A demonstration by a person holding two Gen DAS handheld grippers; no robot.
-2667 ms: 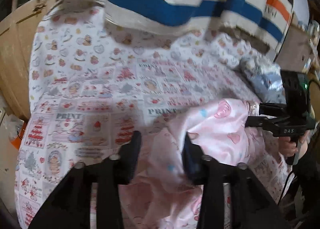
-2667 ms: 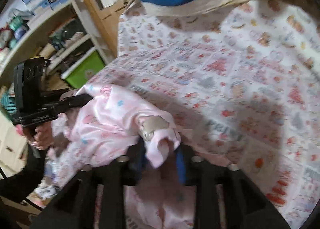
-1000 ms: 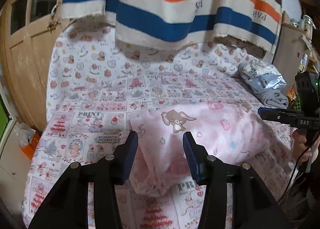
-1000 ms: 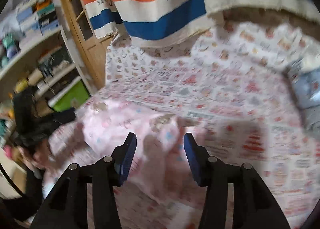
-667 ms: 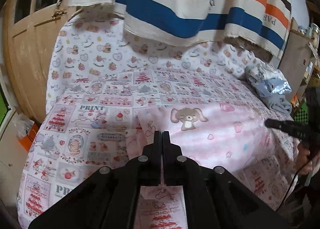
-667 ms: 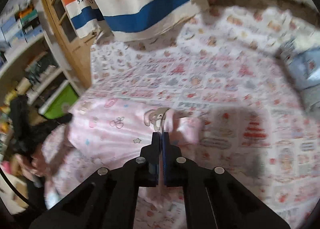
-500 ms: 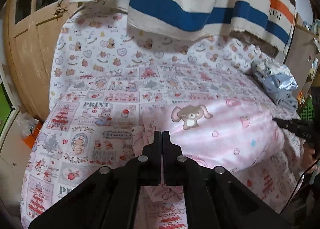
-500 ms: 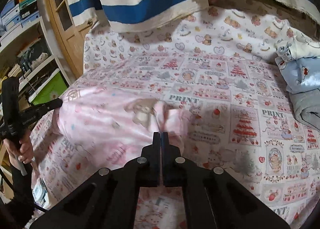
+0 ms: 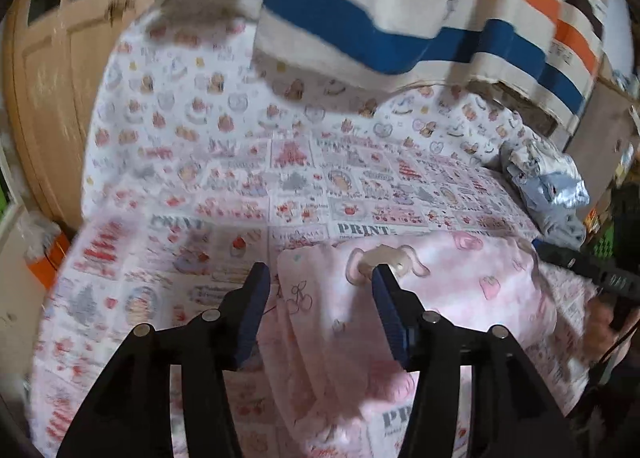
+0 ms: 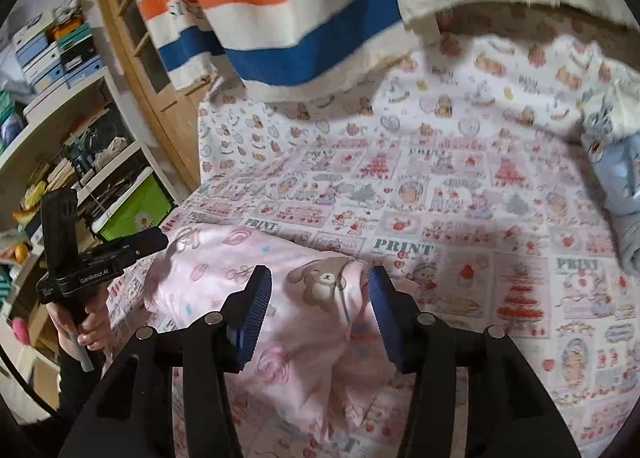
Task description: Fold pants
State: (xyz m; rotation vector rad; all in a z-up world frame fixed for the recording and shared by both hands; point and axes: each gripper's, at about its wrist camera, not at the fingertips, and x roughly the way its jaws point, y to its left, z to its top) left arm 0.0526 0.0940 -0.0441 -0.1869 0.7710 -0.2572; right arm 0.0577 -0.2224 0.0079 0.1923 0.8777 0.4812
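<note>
The pink pants (image 9: 452, 290) with a bunny print lie folded over on the patterned bed sheet (image 9: 280, 178). My left gripper (image 9: 318, 298) is open just above their left edge, holding nothing. In the right wrist view the pants (image 10: 248, 282) lie spread below my right gripper (image 10: 318, 300), which is open and empty over the bear print near their right edge. Each gripper shows in the other's view: the right one (image 9: 588, 274) at the pants' right side, the left one (image 10: 100, 258) at their left side.
A striped blanket (image 9: 400, 10) hangs over the far side of the bed. Folded light-blue clothes (image 9: 552, 190) lie at the bed's right end. A wooden door (image 9: 48, 70) and shelves with boxes and a green bin (image 10: 128, 210) stand to the left.
Both grippers were shut on the pants half a second ago and have opened, letting the cloth go. The pants now rest on the bed.
</note>
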